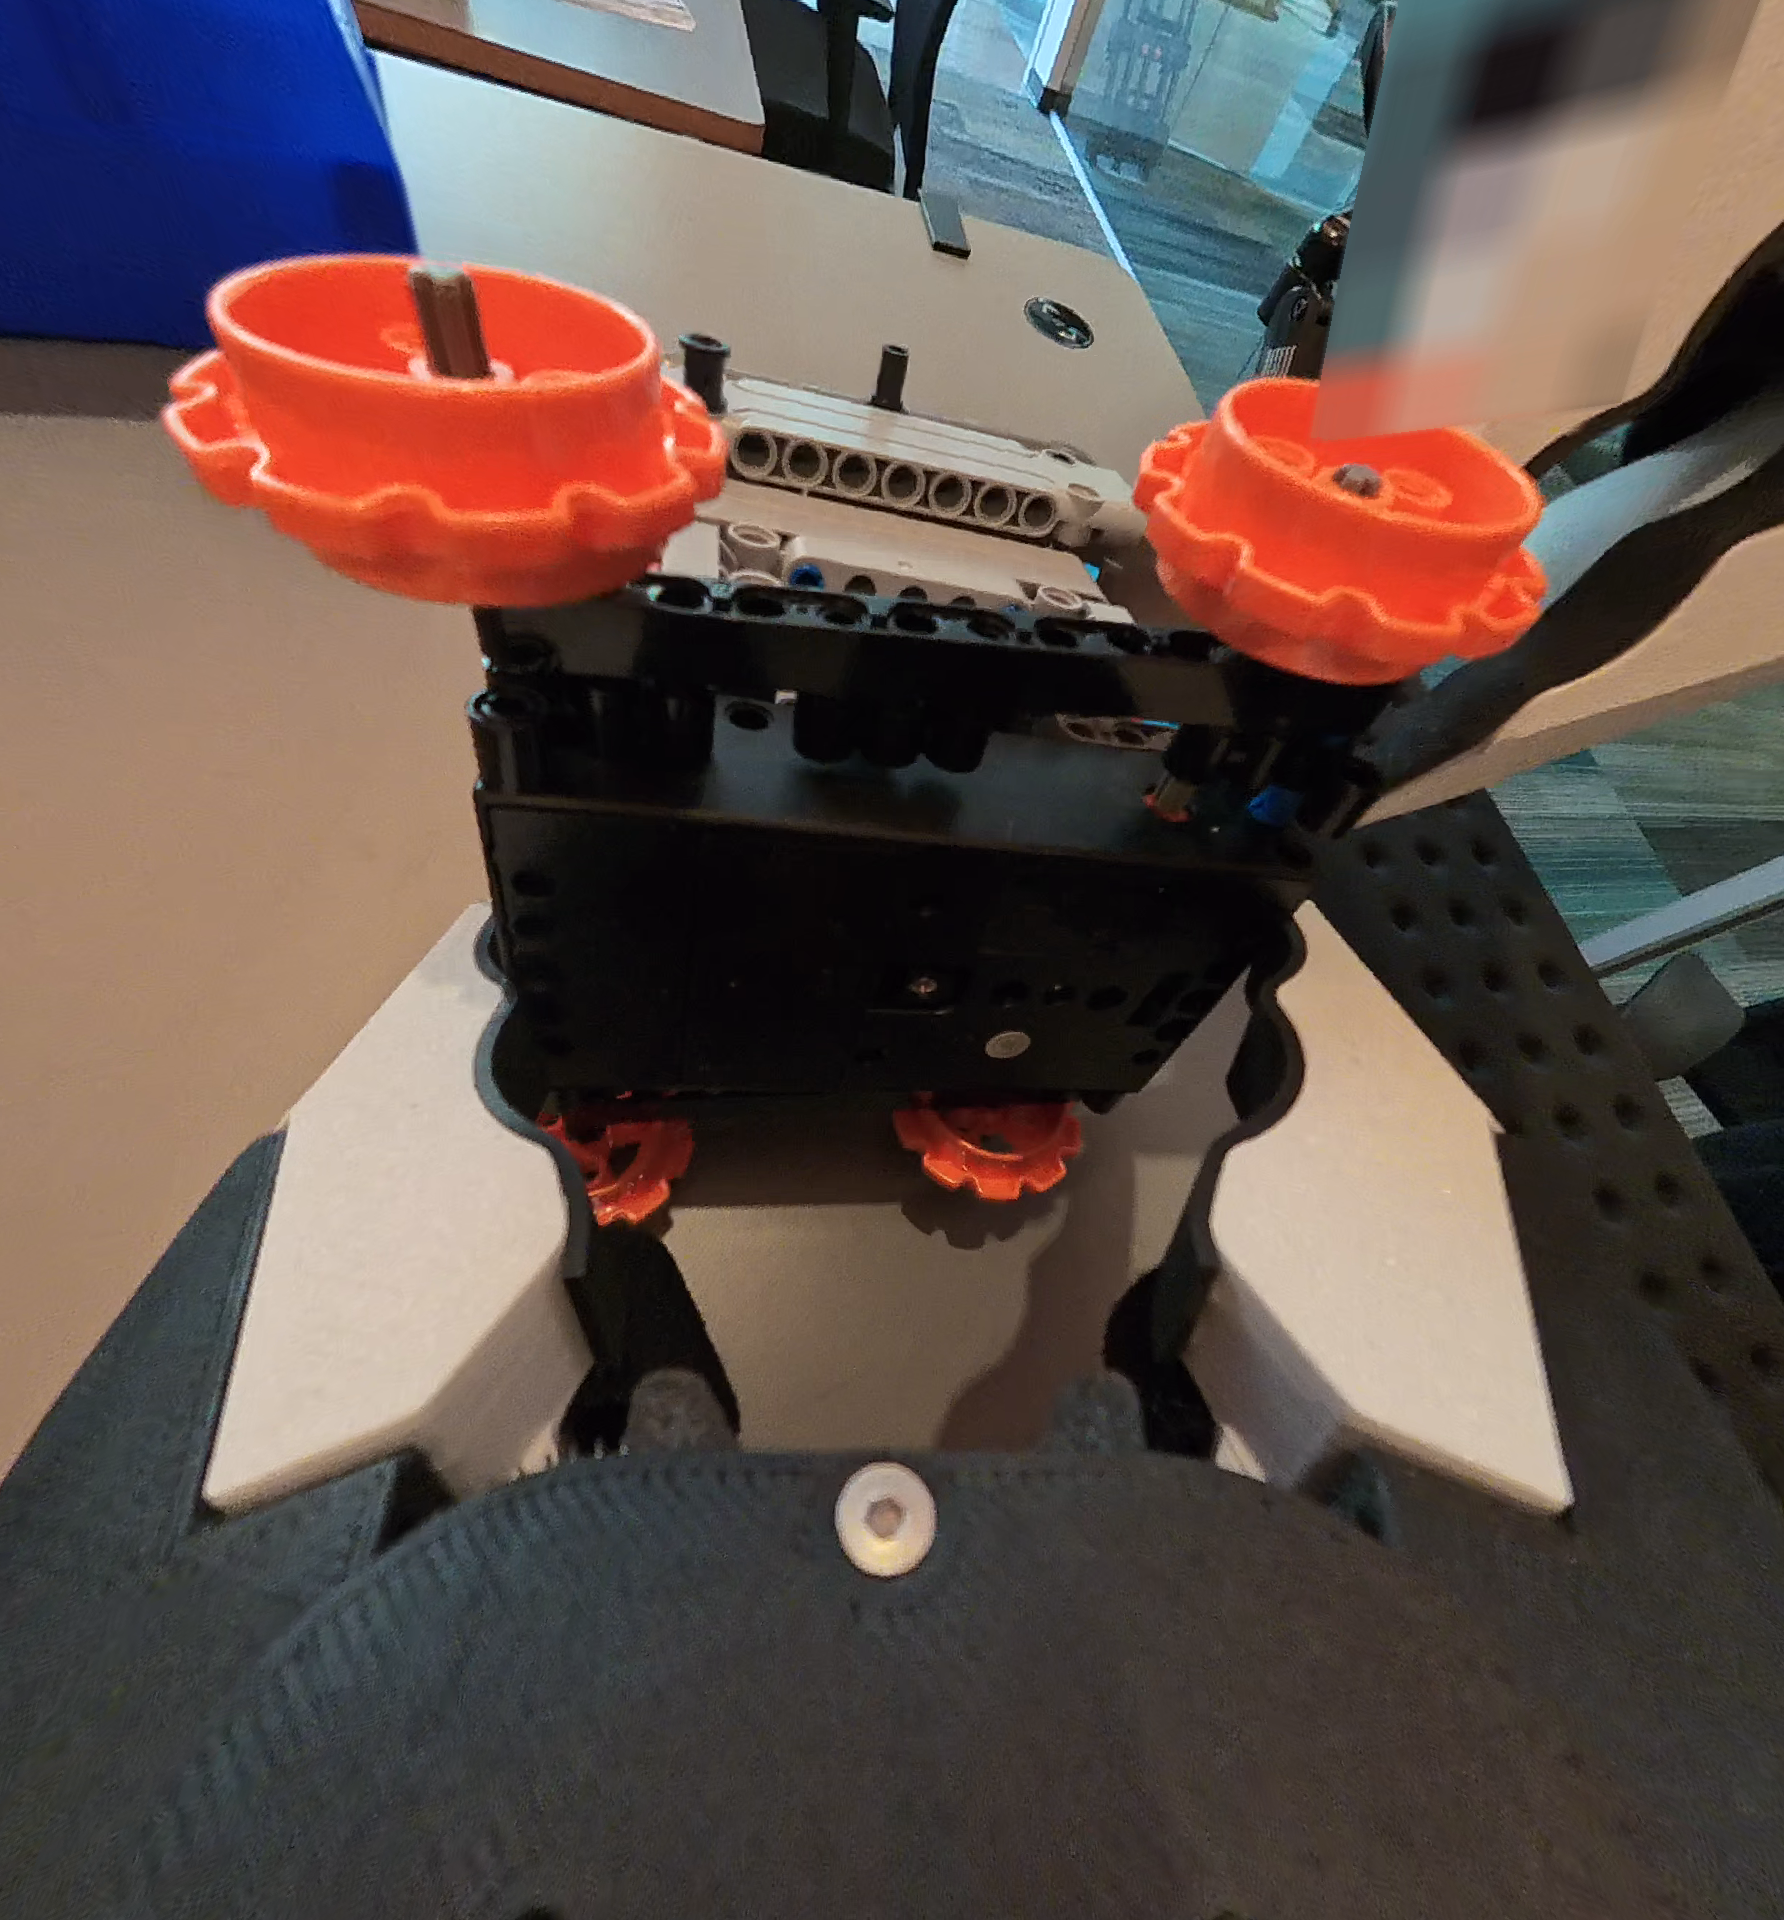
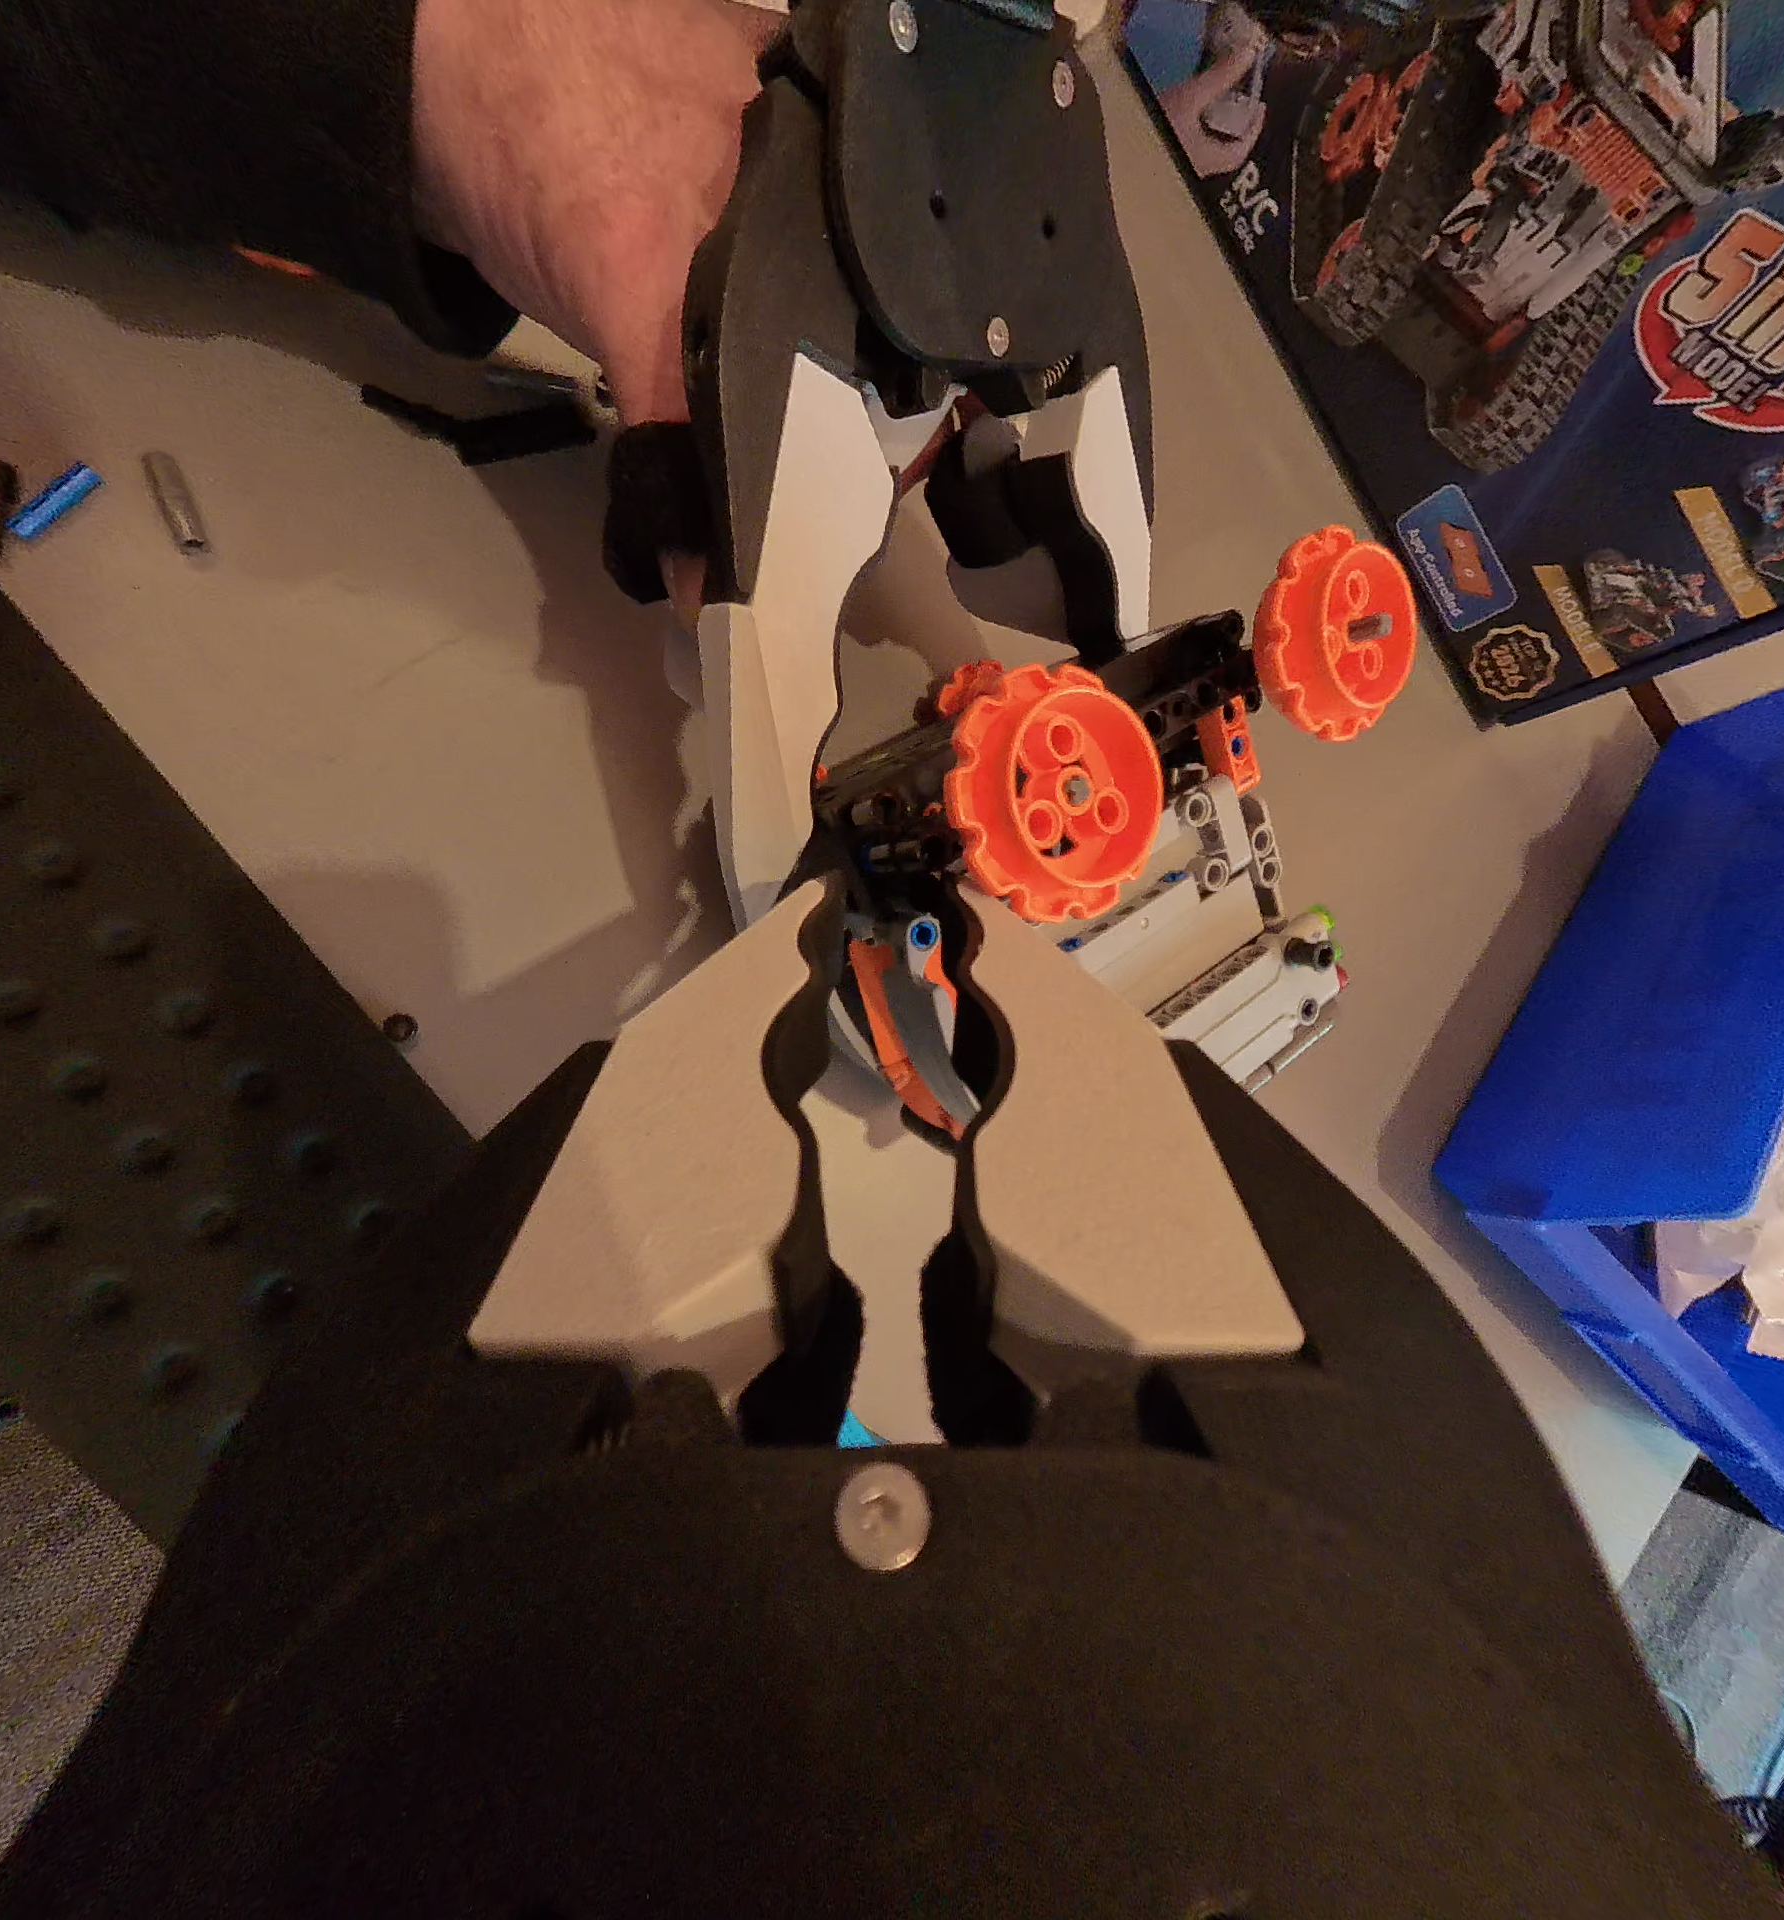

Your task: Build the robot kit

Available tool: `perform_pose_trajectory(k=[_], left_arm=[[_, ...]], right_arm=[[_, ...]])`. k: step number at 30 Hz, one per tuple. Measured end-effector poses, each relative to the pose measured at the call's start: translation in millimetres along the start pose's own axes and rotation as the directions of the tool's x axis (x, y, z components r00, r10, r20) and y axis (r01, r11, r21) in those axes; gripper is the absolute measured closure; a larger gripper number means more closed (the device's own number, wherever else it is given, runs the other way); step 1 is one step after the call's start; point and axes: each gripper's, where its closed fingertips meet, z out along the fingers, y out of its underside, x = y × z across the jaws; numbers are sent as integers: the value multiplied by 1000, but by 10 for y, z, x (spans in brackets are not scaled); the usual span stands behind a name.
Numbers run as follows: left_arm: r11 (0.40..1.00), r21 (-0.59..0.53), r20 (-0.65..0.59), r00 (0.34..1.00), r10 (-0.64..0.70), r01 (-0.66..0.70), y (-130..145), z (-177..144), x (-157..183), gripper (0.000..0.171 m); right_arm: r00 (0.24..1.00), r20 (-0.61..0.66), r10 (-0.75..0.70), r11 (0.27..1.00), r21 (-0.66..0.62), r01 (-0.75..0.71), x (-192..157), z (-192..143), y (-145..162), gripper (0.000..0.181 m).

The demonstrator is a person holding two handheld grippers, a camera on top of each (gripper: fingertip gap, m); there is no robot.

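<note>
The left gripper holds a toy car made of building bricks. Its jaws are wide apart and press on both sides of the car's black body. The car is tipped up above the tan desk. Two big orange wheels stick out at the far end, and two small orange gears sit near the gripper. Grey beams with holes run between the big wheels. In the right wrist view, the right gripper comes at the car from the other side. Its jaws are almost shut on a small orange and grey part at the car's edge, but I cannot tell if that part is loose or fixed to the car. A hand in a dark sleeve holds the left gripper there. A blue bin stands at the right. A toy box with pictures lies behind the car. Far to the left, a little blue piece and a grey pin lie on the desk.
</note>
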Motion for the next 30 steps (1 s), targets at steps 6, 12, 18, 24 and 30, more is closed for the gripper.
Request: perform_pose_trajectory(k=[6,12,18,24,30], left_arm=[[1000,9,-26,999,-20,20,-20,4,26,37],[992,15,-108,987,-122,124,-73,-42,100,38],[984,-1,-131,975,-179,181,-87,-52,127,38],[974,-2,-159,962,-222,225,-104,-70,143,38],[971,4,-166,958,-235,239,-115,-68,145,38]], right_arm=[[999,-10,-33,999,-20,32,39,-62,3,171],[983,-134,-127,990,43,133,45,-218,-145,162],[942,-300,-151,978,96,187,142,-224,-214,162],[919,-352,-180,969,100,228,176,-217,-235,158],[907,-375,-193,958,126,256,145,-290,-306,158]])
